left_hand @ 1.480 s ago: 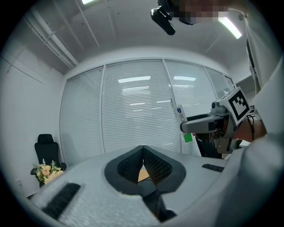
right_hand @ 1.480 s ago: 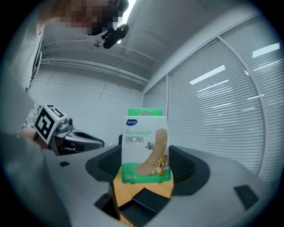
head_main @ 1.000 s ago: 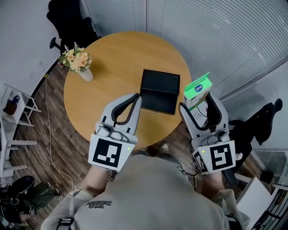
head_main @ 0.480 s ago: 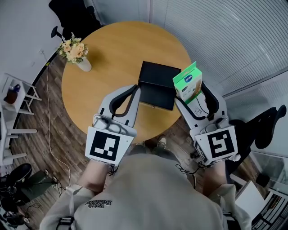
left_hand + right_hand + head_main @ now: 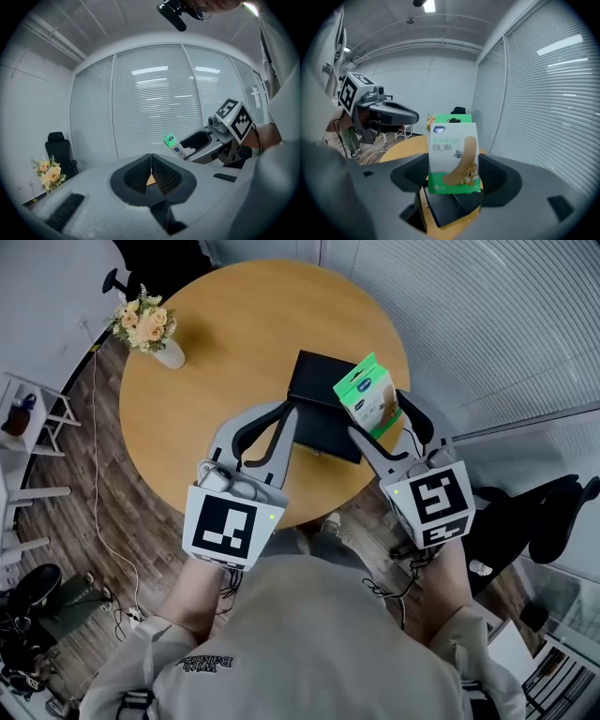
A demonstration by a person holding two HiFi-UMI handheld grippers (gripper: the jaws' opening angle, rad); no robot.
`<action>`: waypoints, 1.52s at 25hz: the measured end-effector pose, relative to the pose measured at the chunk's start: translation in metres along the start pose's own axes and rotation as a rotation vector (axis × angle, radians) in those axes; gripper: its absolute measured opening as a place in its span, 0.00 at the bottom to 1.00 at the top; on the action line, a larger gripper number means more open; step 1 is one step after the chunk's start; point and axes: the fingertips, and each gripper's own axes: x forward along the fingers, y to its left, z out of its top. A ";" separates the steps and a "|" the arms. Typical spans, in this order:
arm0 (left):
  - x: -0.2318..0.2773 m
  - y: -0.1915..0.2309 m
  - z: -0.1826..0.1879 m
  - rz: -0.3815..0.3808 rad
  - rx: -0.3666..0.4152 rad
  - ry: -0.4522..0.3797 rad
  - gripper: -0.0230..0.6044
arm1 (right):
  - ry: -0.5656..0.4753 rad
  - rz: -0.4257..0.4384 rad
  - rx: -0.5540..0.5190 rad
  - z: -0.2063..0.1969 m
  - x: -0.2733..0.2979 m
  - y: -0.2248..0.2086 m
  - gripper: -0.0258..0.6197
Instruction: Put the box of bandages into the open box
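nearly at the drop

my right gripper (image 5: 453,187) is clamped on the box of bandages (image 5: 453,157), held upright over the edge of the open box (image 5: 323,404). left gripper (image 5: 151,171) is beside it, jaws together, empty. i'd centre over the opening, go low, then let go.

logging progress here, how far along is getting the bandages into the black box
Done: the bandage box is off the table, clamped in the right gripper. In hand: it hangs over the black box. Left: lowering it inside and letting go. The left gripper is shut and empty beside that box.
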 end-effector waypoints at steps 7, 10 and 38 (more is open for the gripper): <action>0.020 0.025 -0.047 -0.013 -0.054 0.060 0.07 | 0.123 0.085 0.000 -0.049 0.062 0.012 0.51; 0.033 0.029 -0.067 0.000 -0.031 0.117 0.07 | 0.174 0.115 0.018 -0.072 0.079 0.013 0.51; 0.076 0.037 -0.224 -0.022 -0.166 0.414 0.07 | 0.505 0.401 -0.053 -0.212 0.168 0.076 0.51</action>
